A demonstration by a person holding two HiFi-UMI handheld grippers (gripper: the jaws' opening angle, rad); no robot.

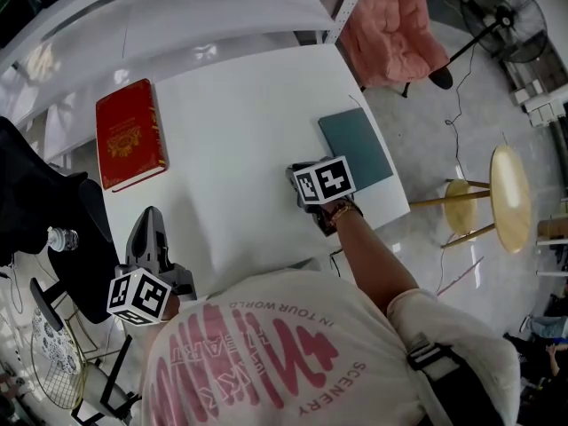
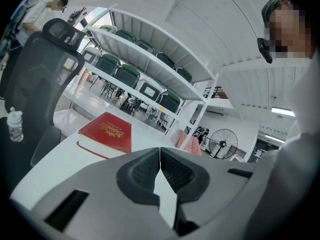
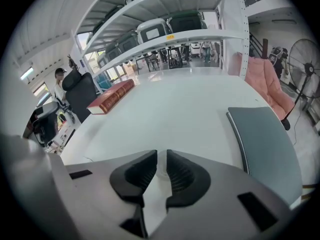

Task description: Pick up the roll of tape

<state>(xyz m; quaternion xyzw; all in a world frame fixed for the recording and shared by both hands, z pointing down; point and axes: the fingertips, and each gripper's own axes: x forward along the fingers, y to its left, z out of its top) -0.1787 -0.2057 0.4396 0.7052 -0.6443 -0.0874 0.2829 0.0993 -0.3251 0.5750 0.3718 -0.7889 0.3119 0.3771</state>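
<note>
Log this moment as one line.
left gripper shut, empty | right gripper slightly open above white table | tape roll not discernible

Right gripper (image 3: 161,158) jaws hidden under its marker cube (image 1: 324,181) in head view, pink cloth (image 1: 390,25) cut off far right, far-left person (image 3: 60,80) too small to tell

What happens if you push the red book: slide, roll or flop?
The red book looks thick and hardbacked, so probably stiff and heavy. Lying flat on the smooth white table, it would likely slide, not roll.
</note>
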